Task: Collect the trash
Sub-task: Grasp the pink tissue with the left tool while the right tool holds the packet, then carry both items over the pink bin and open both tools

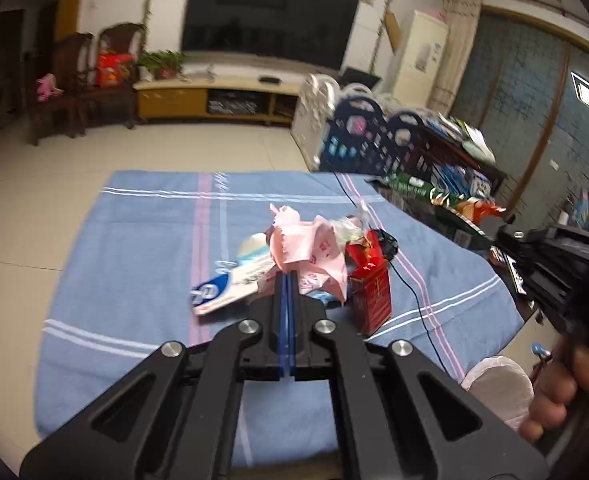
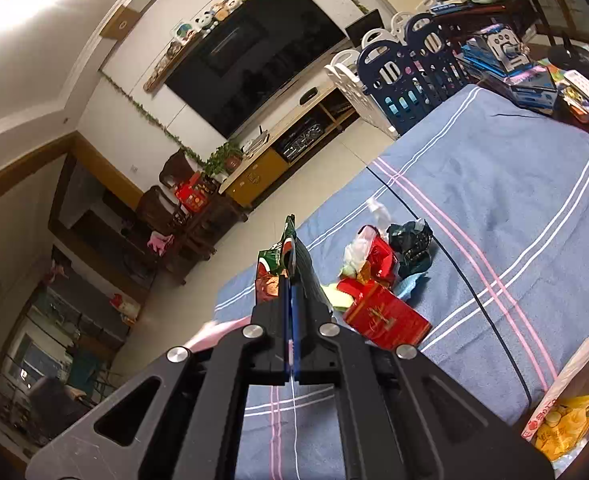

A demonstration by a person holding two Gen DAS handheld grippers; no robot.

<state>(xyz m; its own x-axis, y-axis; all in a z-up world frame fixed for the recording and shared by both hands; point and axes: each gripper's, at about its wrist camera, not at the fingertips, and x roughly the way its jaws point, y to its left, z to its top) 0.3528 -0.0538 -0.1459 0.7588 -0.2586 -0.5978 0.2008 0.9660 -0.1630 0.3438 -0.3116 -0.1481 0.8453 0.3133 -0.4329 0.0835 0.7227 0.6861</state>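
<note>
Where a blue striped cloth [image 1: 142, 240] covers a table, a small heap of trash is seen near its middle. In the left wrist view, the left gripper [image 1: 287, 276] is closed, and crumpled pink paper [image 1: 310, 252] is pinched between its tips. A white and blue carton [image 1: 224, 284] lies just left of the paper, and a red box [image 1: 370, 296] stands just right of it. A black cable [image 1: 414, 300] runs across the cloth past the box. In the right wrist view, the right gripper [image 2: 288, 280] is closed on a green and red wrapper [image 2: 274, 264], held up beside the heap. A dark crumpled bag [image 2: 412, 246] lies behind the red box [image 2: 386, 316]. A clear bag [image 2: 566, 412] with yellow scraps sits at the lower right edge.
</note>
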